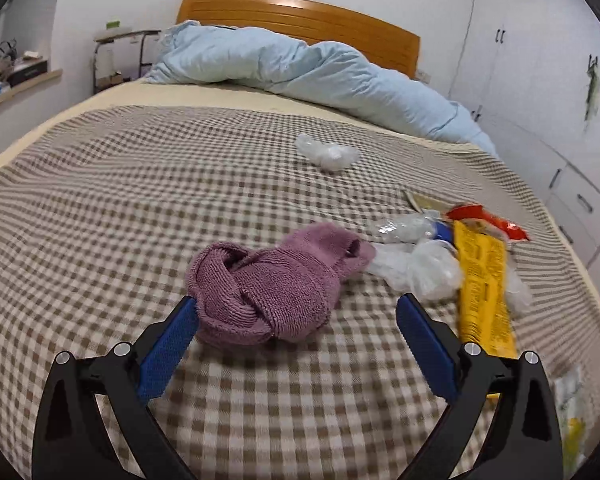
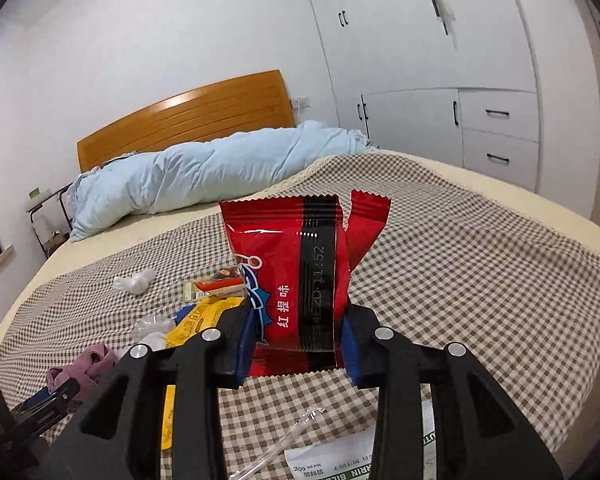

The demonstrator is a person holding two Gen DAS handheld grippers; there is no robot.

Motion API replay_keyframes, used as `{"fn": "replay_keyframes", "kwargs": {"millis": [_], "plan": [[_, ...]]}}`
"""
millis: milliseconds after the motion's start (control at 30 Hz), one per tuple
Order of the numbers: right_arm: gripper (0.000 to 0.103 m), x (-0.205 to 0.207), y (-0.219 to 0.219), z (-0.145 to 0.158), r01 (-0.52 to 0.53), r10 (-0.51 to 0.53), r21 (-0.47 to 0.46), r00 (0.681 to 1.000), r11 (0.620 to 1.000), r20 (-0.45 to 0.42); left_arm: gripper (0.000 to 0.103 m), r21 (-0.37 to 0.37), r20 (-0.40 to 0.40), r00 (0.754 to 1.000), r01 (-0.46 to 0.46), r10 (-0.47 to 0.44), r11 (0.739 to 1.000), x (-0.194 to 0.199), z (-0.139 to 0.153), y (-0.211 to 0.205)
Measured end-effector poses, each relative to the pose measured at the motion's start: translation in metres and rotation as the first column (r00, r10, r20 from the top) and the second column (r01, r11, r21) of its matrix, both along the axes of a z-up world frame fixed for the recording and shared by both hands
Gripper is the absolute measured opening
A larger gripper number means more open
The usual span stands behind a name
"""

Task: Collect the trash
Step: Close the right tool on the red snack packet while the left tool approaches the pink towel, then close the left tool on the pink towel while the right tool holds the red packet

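Red foil snack wrapper (image 2: 296, 276) is standing upright, clamped between my right gripper (image 2: 298, 344) pads above the checked bedspread (image 2: 460, 280).
My left gripper (image 1: 298, 312) is hanging wide apart, grasping nothing (its left pad touching a purple knitted sock bundle (image 1: 268, 284)).

A light blue duvet (image 1: 300, 68) lies bunched by the wooden headboard (image 1: 300, 12), a purple sock (image 1: 268, 288) on the checked blanket (image 1: 140, 184).
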State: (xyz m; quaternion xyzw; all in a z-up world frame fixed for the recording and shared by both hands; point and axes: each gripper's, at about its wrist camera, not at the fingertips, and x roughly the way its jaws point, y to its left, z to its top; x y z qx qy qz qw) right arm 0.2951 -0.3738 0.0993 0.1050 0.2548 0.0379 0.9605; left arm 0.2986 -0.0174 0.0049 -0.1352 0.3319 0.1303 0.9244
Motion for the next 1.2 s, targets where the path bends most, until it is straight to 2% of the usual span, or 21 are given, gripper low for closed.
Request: {"fn": "replay_keyframes", "kwargs": {"millis": [100, 200, 267, 400, 533, 633, 700, 967, 1200], "plan": [[0.035, 0.001, -0.002, -0.001, 0.002, -0.002, -0.005, 1.0, 1.0, -0.005, 0.095, 0.035, -0.018, 1.0, -0.016, 0.017, 0.999, 0.01, 0.0, 0.002], [0.035, 0.001, -0.001, -0.002, 0.005, -0.005, -0.017, 1.0, 1.0, -0.004, 0.095, 0.038, -0.049, 0.998, -0.026, 0.028, 0.999, 0.02, -0.009, 0.01], [0.035, 0.001, 0.0, -0.003, 0.008, -0.008, -0.023, 1.0, 1.0, -0.004, 0.095, 0.016, -0.077, 0.996, -0.035, 0.036, 0.999, 0.026, -0.015, 0.017], [0.035, 0.002, 0.007, -0.009, 0.005, -0.005, -0.042, 1.0, 0.999, -0.012, 0.094, -0.043, -0.083, 0.996, -0.031, 0.027, 0.999, 0.029, -0.021, 0.026], [0.035, 0.003, 0.018, -0.015, -0.017, 0.016, -0.053, 1.0, 0.998, -0.026, 0.068, -0.062, -0.063, 0.996, -0.061, 0.057, 0.996, 0.024, -0.022, 0.03], [0.035, 0.001, 0.027, -0.017, -0.034, 0.032, -0.07, 0.999, 0.997, -0.025, 0.055, -0.088, -0.037, 0.998, -0.057, 0.053, 0.994, 0.02, -0.02, 0.033], [0.035, 0.0, 0.03, -0.017, -0.039, 0.038, -0.081, 0.999, 0.996, -0.02, 0.051, -0.092, -0.025, 0.998, -0.057, 0.055, 0.994, 0.019, -0.019, 0.034], [0.035, 0.0, 0.028, -0.016, -0.042, 0.041, -0.077, 0.999, 0.996, -0.018, 0.05, -0.127, 0.01, 0.997, -0.075, 0.077, 0.989, 0.014, -0.012, 0.038], [0.035, -0.004, 0.025, -0.01, -0.051, 0.05, -0.066, 0.999, 0.997, -0.007, 0.05, -0.099, 0.095, 0.993, -0.067, 0.076, 0.993, -0.003, 0.014, 0.03]]}}
